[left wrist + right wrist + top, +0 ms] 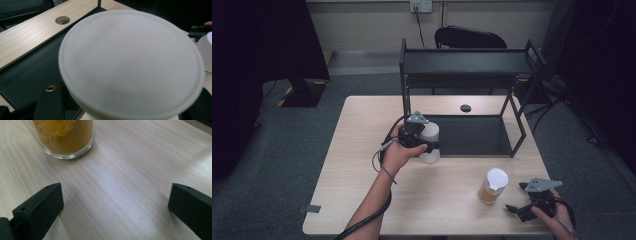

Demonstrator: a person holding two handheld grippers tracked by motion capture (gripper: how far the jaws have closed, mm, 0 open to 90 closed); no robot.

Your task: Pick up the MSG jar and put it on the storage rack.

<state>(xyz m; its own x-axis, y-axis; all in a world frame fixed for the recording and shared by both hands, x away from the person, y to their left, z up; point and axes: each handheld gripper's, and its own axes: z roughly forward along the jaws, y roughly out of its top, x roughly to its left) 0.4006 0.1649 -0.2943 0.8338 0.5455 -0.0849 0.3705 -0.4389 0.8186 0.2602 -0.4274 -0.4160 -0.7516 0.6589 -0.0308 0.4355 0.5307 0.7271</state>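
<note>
- Clamped in my left gripper (424,145), white-lidded pale jar (130,65) hangs just beside the black shelf (472,135).
- My right gripper (519,197) rests wide, gripping nothing, near the amber jar (493,186).

Surface (362,165): pale wood-grain top, rectangular, with a round cable hole (465,108) near its far edge.
Rack (462,65): black metal shelf frame standing on the far half of the surface, its flat base tray (472,137) lying directly on the wood, just in front of the cable hole.
Jar (493,186): clear glass with a white lid and yellow-brown powder inside, upright on the surface, nearer the person than the rack and off its front right corner.
Floor (277,150): grey carpet all around the surface.
</note>
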